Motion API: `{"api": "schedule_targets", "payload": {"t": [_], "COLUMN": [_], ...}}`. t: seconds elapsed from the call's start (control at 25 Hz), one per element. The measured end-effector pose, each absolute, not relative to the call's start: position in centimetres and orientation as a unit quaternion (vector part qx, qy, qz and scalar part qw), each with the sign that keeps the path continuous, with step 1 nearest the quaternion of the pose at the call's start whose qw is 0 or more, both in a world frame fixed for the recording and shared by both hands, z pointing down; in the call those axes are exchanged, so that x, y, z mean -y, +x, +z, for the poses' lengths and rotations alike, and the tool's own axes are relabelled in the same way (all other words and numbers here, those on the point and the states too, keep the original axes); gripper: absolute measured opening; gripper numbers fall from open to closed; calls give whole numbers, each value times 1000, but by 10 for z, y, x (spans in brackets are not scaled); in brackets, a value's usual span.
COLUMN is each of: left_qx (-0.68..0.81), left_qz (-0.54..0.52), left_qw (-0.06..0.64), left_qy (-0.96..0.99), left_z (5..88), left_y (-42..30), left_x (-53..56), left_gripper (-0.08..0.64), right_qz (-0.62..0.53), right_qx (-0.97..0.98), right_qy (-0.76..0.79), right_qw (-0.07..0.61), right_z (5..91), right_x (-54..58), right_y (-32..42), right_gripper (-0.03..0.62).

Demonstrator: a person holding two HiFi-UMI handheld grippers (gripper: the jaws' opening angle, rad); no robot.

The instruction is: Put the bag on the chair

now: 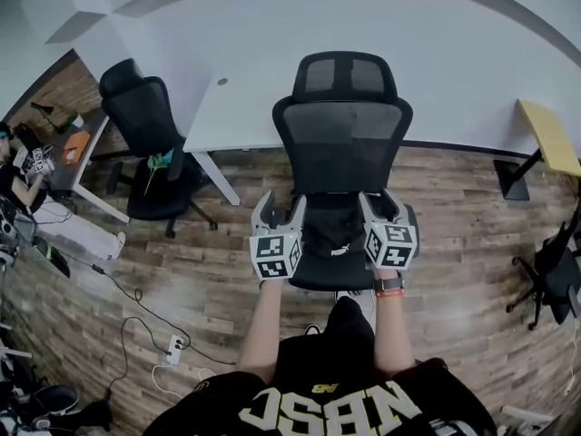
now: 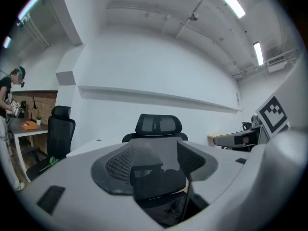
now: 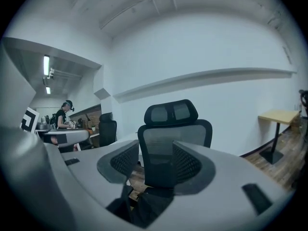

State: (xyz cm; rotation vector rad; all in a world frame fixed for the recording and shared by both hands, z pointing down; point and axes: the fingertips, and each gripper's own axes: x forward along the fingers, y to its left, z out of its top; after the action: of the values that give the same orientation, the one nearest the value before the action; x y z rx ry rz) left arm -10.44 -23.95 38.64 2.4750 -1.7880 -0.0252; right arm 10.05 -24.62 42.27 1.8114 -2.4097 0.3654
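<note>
A black mesh office chair (image 1: 340, 134) stands in front of me on the wood floor. The black bag (image 1: 331, 243) lies on its seat. My left gripper (image 1: 280, 209) hovers at the bag's left side and my right gripper (image 1: 386, 205) at its right, both raised above the seat. Each has its jaws apart with nothing between the pads. In the left gripper view the chair's headrest (image 2: 159, 124) shows over the left gripper (image 2: 156, 158). In the right gripper view the chair back (image 3: 173, 143) fills the gap of the right gripper (image 3: 156, 160), and the dark bag (image 3: 144, 208) shows low down.
A white desk (image 1: 245, 107) stands behind the chair. A second black chair (image 1: 150, 143) is at the left, a yellow table (image 1: 549, 134) at the right. A power strip with cables (image 1: 172, 343) lies on the floor at my left. A person (image 1: 18, 175) works at the far left.
</note>
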Motion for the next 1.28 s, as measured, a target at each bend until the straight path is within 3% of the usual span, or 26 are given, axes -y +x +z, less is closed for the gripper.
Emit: {"api": "schedule_targets", "payload": {"t": [0.48,0.64,1.28], "left_qx": [577,567,549], "left_qz": [-17,-20,-44], "left_qw": [31,31,46], "left_qy": [816,823,833], "left_z": [378,375,362], "left_y": [-105,-101,-95], "left_x": [216,214,211], "left_gripper": [62,35,15], "right_qz": [95,99,119], "right_qx": [791,791,807], "right_qy": [603,603,579], "right_qw": [39,38,-2], "right_z": [399,398,366], "right_x": [224,222,215], "right_y": [89,86,88], "right_gripper": [63,9,8]}}
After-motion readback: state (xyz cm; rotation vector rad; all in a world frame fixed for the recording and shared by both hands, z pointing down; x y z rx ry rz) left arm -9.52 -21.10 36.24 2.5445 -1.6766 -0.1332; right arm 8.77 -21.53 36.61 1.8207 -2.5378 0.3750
